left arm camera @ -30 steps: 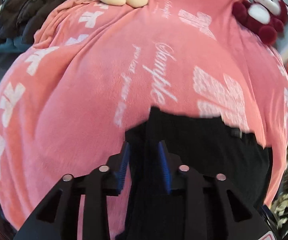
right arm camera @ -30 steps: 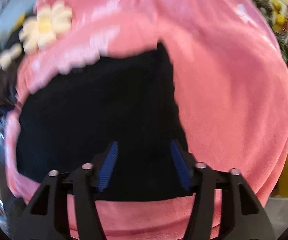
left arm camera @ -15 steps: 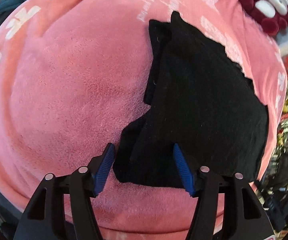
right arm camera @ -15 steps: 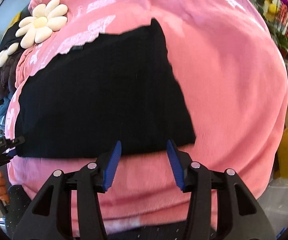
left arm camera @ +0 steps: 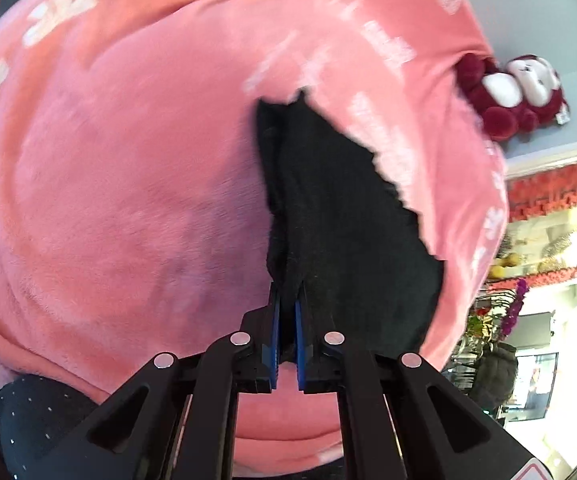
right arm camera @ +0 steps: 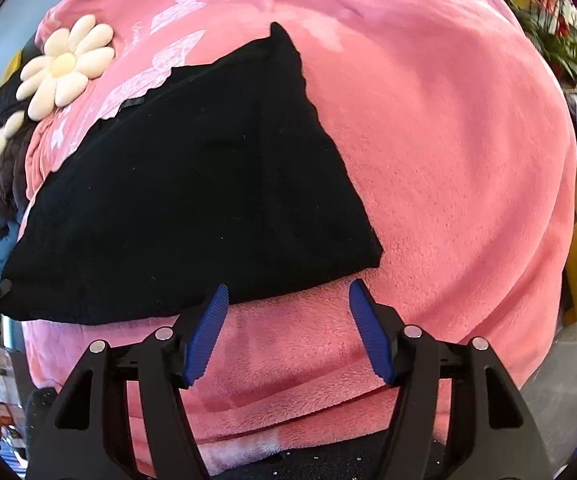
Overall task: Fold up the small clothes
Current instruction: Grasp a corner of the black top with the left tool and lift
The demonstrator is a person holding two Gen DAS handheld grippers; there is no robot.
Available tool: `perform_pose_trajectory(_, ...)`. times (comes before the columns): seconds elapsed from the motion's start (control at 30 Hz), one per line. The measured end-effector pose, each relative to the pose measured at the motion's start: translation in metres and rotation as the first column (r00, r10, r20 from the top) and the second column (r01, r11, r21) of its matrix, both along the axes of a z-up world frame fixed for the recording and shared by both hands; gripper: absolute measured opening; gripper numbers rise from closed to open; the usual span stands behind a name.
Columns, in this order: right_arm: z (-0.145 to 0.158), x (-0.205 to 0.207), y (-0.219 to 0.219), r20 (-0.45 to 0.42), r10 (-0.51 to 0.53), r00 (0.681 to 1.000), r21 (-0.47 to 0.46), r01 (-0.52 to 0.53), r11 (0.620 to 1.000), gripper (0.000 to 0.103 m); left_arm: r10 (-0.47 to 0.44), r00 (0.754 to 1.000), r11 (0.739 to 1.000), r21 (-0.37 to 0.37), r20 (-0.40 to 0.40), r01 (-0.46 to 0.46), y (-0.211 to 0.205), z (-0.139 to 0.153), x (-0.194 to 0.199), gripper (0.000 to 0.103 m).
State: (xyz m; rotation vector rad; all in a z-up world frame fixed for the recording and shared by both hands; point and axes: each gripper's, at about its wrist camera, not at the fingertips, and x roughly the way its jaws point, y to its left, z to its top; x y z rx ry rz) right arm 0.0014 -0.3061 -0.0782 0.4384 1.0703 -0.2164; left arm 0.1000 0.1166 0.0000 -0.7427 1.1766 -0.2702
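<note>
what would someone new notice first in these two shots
A black garment lies mostly flat in the middle of a big pink blanket, dark against bright. The left gripper has its jaws pinched on the garment's near corner, while the right gripper hangs open just short of its near edge. A cream daisy cushion sits at the blanket's far left in the right view, and a maroon plush toy lies off its far right edge in the left view.

left: my left gripper [left arm camera: 287,322], wide apart half a second ago, now pinches the near corner of the black garment [left arm camera: 344,216] | right: my right gripper [right arm camera: 288,330] now spreads wider, just short of the garment's edge
</note>
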Motion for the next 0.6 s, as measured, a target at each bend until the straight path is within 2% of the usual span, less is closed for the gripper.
perform_pose_trajectory(0.13,0.000,-0.001,-0.003,0.014,-0.001,1.000,0.025,0.001,1.000,0.061,-0.058,0.994,0.998,0.025,0.097,0.056,-0.027,0.044,0.005,0.003)
perform_pose_trajectory(0.27,0.000,-0.002,-0.006,0.028,-0.004,1.000,0.050,0.003,0.999,0.061,-0.173,0.963,0.984,0.088,0.207,0.158,-0.079,0.095,0.011,0.003)
perform_pose_trajectory(0.43,0.000,-0.004,-0.013,0.057,-0.030,0.998,0.104,0.024,0.994,0.061,-0.339,0.894,0.939,0.159,0.292,0.304,-0.160,0.136,0.012,0.003)
perform_pose_trajectory(0.57,0.000,-0.009,-0.022,0.080,-0.075,0.994,0.157,0.062,0.986,0.061,-0.485,0.818,0.872,0.244,0.311,0.424,-0.240,0.144,0.006,0.003)
perform_pose_trajectory(0.6,-0.001,-0.010,-0.025,0.083,-0.089,0.993,0.171,0.074,0.982,0.061,-0.506,0.807,0.860,0.251,0.303,0.444,-0.252,0.140,0.006,0.003)
